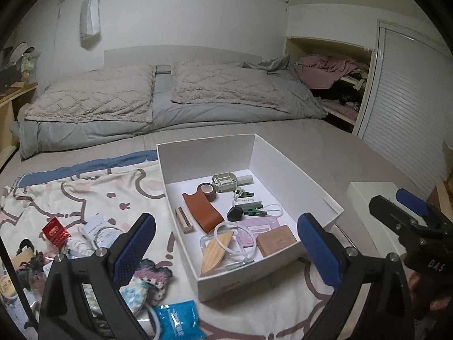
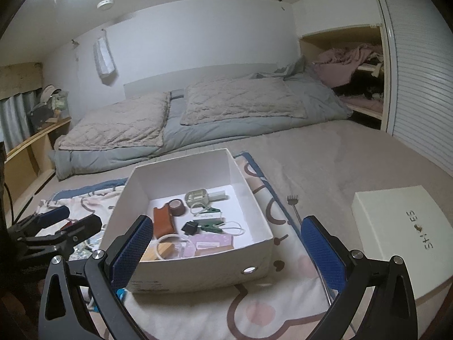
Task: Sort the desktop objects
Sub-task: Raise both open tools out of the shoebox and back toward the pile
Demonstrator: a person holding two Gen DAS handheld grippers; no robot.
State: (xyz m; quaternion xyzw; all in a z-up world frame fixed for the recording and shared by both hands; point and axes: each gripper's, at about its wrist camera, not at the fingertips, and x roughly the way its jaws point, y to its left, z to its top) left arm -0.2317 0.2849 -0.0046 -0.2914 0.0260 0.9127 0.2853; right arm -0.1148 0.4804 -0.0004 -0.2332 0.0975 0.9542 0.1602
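Note:
An open white box (image 1: 308, 187) (image 2: 198, 277) sits on a patterned blanket on the bed. It holds several items: a brown leather case (image 1: 202, 211), a tape roll (image 1: 208, 190), green clips (image 1: 250, 208), a wooden piece (image 1: 216, 250), a pink block (image 1: 276, 239). My left gripper (image 1: 226, 249) hangs open over the box's near edge, nothing between its fingers. My right gripper (image 2: 226, 255) is open too, above the box's front wall, and shows at the right in the left wrist view (image 1: 407, 206). Loose items lie left of the box: a red packet (image 1: 55, 231), a blue pouch (image 1: 177, 321), crochet pieces (image 1: 153, 277).
The box's white lid (image 2: 396, 226) lies to the right on the bedcover. A metal back scratcher (image 2: 294, 206) rests beside the box. Pillows (image 1: 93, 96) and a folded duvet fill the far bed. A shelf with clothes (image 1: 339, 79) and a louvred door stand at the right.

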